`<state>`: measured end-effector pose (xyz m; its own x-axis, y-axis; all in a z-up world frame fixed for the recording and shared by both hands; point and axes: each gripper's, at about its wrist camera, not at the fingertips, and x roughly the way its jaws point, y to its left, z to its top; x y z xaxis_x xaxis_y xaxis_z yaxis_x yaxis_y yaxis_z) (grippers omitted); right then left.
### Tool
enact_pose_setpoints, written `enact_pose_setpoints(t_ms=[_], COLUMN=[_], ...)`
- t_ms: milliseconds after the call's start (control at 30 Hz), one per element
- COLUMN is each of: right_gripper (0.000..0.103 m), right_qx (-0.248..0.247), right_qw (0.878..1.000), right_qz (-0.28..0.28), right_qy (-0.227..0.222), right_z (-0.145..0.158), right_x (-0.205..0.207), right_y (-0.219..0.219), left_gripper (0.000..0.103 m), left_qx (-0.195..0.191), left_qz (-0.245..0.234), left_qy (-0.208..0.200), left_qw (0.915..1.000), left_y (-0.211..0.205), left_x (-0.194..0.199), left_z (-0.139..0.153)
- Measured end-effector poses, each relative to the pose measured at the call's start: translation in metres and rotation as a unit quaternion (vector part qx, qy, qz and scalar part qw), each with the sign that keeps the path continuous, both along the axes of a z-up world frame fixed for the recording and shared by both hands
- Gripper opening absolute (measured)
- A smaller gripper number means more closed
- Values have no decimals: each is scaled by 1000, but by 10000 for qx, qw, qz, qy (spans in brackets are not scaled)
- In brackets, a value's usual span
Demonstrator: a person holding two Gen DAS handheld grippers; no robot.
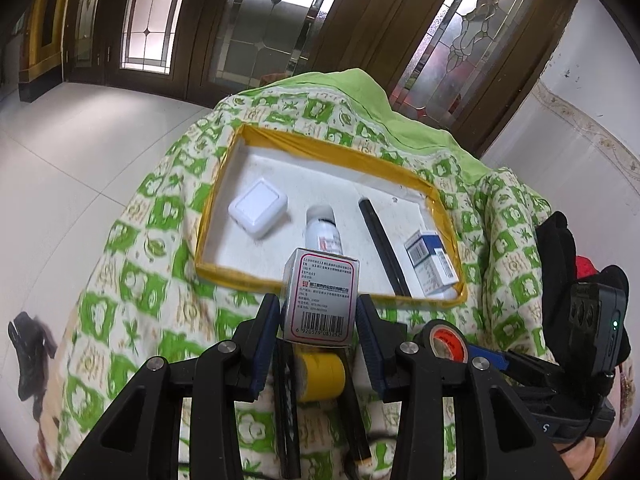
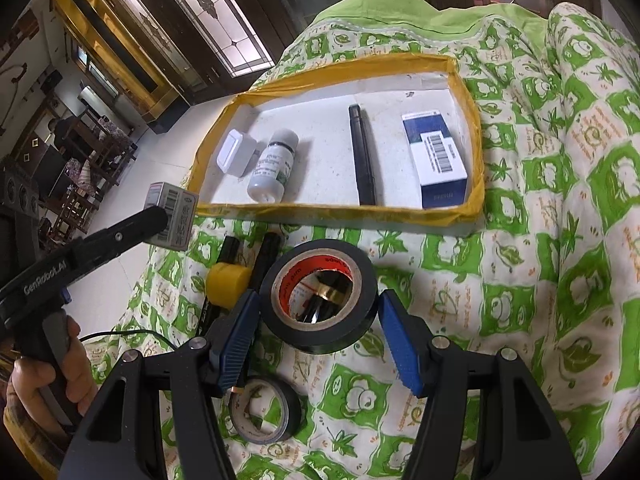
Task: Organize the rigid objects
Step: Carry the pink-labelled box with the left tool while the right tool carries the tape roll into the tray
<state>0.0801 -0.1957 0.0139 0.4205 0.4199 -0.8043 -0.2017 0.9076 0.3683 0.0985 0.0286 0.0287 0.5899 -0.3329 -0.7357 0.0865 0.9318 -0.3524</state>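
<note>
Jaws of the left gripper (image 1: 318, 312) are clamping a small white carton (image 1: 320, 300) by its side faces, holding it upright with its long axis vertical and its barcode panel facing the camera, lifted above the quilt (image 1: 120, 280) just short of the near rim of the yellow-edged tray (image 1: 224, 272). Jaws of the right gripper (image 2: 316, 316) are standing apart around a large black tape roll (image 2: 320, 304), which is tilting on its edge; whether the pads are touching it cannot be told. Inside the tray, lying in a row, are a white case (image 1: 258, 208), a white bottle (image 1: 324, 228) on its side with its cap pointing away, a black pen (image 1: 382, 246) running near to far, and a blue-and-white box (image 1: 432, 262) lying flat against the right wall. Crowding the quilt before the tray are a yellow tape roll (image 2: 228, 282), two black markers (image 2: 266, 256) and a smaller grey tape roll (image 2: 264, 410).
</note>
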Motion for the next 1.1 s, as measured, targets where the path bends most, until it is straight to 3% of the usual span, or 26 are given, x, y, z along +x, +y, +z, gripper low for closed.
enact_pose_setpoints(t_ms=[400,633,1100], right_gripper=[61,61,61], right_qx=[50,38,61], right_qw=[9999,9997,10000], right_qz=[12,-10,21], right_qy=[-106,-232,28], right_z=[10,17,-6], right_x=[22,48,90], right_y=[5,12,25], left_gripper=[41,41,41], left_qx=[108,198,443], left_qz=[119,-94,108], left_qy=[294,405,717], left_qw=[9994,9989,9964], left_y=[11,-1,9], left_x=[45,66,92], left_z=[-9,-15,-47])
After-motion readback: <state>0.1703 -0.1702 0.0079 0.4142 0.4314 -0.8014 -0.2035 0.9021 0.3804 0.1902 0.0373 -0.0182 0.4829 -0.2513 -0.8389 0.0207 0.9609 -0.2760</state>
